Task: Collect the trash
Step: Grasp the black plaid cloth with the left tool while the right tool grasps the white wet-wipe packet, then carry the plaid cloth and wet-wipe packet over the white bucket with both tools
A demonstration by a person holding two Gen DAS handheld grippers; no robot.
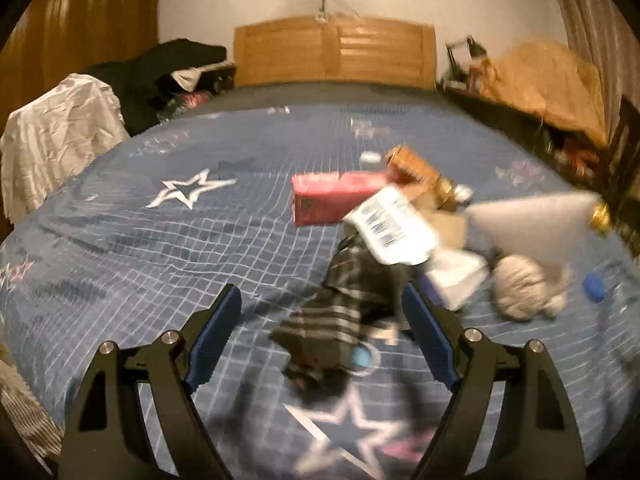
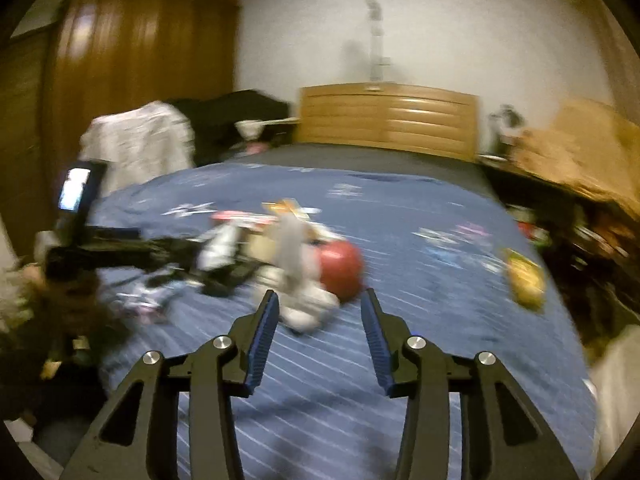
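A heap of litter lies on the blue star-print bedspread. In it are a pink carton, an orange box, a white barcode-labelled packet, a grey wadded bundle and a dark plaid cloth. My left gripper is open, and the plaid cloth lies on the bed between and beyond its fingers. In the right wrist view my right gripper is open with nothing held. It sits just short of a pale bundle and a red round object. Both views are motion-blurred.
A yellow snack bag lies alone on the bed's right side. A wooden headboard stands at the far end. A white-draped chair and a dark wardrobe are on the left. Cluttered shelves line the right.
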